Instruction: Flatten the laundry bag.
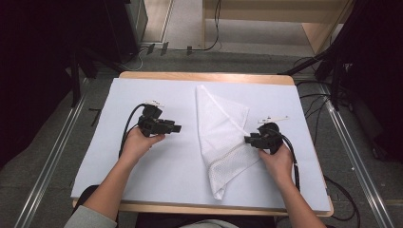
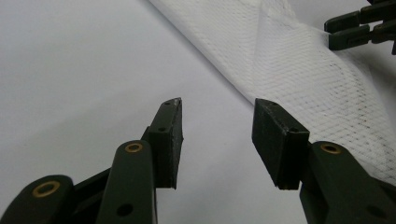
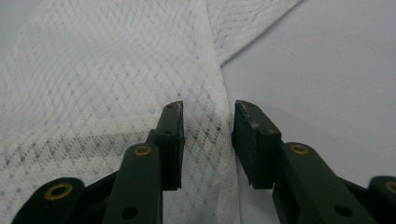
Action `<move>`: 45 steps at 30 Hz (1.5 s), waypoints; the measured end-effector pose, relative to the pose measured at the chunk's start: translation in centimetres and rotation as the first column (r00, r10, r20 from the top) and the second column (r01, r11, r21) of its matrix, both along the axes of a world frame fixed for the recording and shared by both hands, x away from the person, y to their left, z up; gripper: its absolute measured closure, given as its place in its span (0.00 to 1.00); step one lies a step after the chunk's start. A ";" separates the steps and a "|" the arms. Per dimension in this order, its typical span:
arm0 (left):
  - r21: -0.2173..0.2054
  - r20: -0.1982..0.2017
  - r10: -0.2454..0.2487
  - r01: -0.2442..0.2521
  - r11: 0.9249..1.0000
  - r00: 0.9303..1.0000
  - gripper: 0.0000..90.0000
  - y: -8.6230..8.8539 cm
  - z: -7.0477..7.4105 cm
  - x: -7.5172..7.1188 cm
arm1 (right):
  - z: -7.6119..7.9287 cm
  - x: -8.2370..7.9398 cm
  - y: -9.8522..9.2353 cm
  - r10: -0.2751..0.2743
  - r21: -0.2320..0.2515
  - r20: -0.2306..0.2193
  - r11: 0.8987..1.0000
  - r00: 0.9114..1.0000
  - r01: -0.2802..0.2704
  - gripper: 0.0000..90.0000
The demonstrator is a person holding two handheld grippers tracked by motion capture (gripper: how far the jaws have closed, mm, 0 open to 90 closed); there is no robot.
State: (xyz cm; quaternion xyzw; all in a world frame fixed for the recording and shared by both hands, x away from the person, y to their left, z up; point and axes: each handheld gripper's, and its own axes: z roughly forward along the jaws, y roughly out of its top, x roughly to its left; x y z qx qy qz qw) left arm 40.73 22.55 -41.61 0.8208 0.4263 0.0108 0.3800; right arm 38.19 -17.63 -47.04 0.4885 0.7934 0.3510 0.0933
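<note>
A white mesh cloth (image 1: 221, 137) lies folded on the white table cover (image 1: 142, 166), running from the back middle toward the front. My left gripper (image 1: 177, 128) hovers left of the cloth, open, with nothing between its jaws (image 2: 217, 140); the cloth's edge (image 2: 289, 70) lies just ahead of it. My right gripper (image 1: 248, 139) sits at the cloth's right edge, open, its jaws straddling the hem of the cloth (image 3: 93, 93) with a gap (image 3: 208, 140) between them. The right gripper's jaws (image 2: 359, 28) also show at the top right of the left gripper view.
The table's wooden rim (image 1: 204, 76) shows at the back and front. Cables (image 1: 313, 99) and dark stands (image 1: 332, 57) lie on the grey floor around the table. Bare white cover (image 3: 327, 60) spreads right of the cloth.
</note>
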 end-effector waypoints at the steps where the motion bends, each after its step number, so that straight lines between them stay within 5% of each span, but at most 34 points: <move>1: 0.000 0.002 0.003 -0.003 1.000 1.000 0.60 0.1 0.0 0.0 | 0.0 -0.1 0.1 0.006 -0.023 0.011 1.000 1.000 -0.006 0.75; 5: -0.006 0.003 0.014 -0.014 1.000 1.000 0.60 0.4 0.1 0.0 | -0.2 -0.3 0.1 -0.006 -0.022 0.035 1.000 0.999 0.007 0.82; 8: -0.007 0.004 0.017 -0.017 1.000 1.000 0.60 0.5 0.1 0.1 | -0.2 -0.1 -0.2 -0.011 0.002 0.005 1.000 1.000 0.011 0.95; 13: -0.008 0.005 0.024 -0.024 1.000 1.000 0.60 0.7 0.1 0.2 | 0.0 0.0 -0.2 -0.023 0.008 -0.018 1.000 1.000 0.023 0.97; 17: -0.019 0.022 0.033 -0.033 0.999 0.999 0.60 1.0 0.3 0.2 | 0.5 0.3 -0.2 -0.012 0.071 -0.055 0.997 0.998 0.016 0.98; 26: -0.024 0.019 0.066 -0.065 0.998 0.998 0.60 2.5 0.6 0.3 | 3.7 -0.2 1.9 0.066 0.159 0.018 0.985 0.998 -0.068 0.98; 33: -0.026 0.021 0.086 -0.085 0.996 0.996 0.60 3.2 0.6 -0.2 | 5.5 0.2 4.3 0.129 0.185 0.057 0.973 0.990 -0.137 0.98; 45: -0.031 0.027 0.122 -0.121 0.992 0.992 0.60 4.5 0.7 -1.1 | 7.3 1.3 9.7 0.254 0.184 0.081 0.946 0.964 -0.265 0.98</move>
